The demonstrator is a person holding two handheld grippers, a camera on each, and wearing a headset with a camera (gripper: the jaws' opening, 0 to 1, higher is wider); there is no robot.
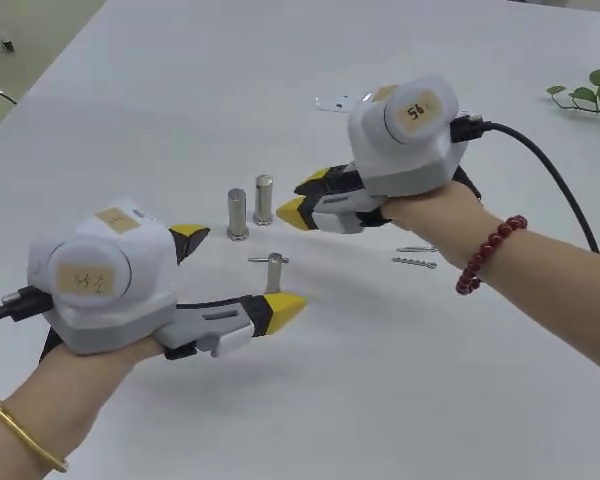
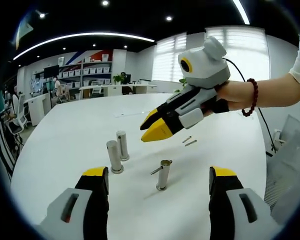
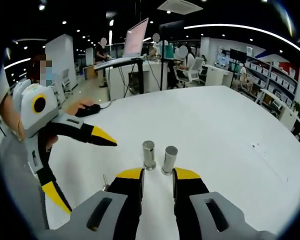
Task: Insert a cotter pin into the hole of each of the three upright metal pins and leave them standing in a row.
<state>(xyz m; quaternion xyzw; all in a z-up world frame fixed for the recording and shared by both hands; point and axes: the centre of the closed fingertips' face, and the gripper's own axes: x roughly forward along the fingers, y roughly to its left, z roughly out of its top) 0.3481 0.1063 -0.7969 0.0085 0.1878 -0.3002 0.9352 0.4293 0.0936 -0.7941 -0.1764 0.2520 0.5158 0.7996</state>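
Left gripper (image 1: pixel 238 268) jaws gape; right gripper (image 1: pixel 302 196) jaws barely apart, its view facing 2 bare pins (image 3: pixel 149 154).

You work at a white workbench (image 1: pixel 180 80) in an open office: wall shelves (image 2: pixel 85 70), blinded windows (image 2: pixel 176 50), desks (image 3: pixel 121 62), a curved ceiling light strip (image 2: pixel 80 36).

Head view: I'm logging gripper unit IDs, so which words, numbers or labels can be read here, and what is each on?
"56": handwritten on the sticker atop the right gripper; it sits turned, so the reading is not certain.
The second sticker, atop the left gripper: handwritten marks, too blurred to read.
The metal pins: no text to be seen.
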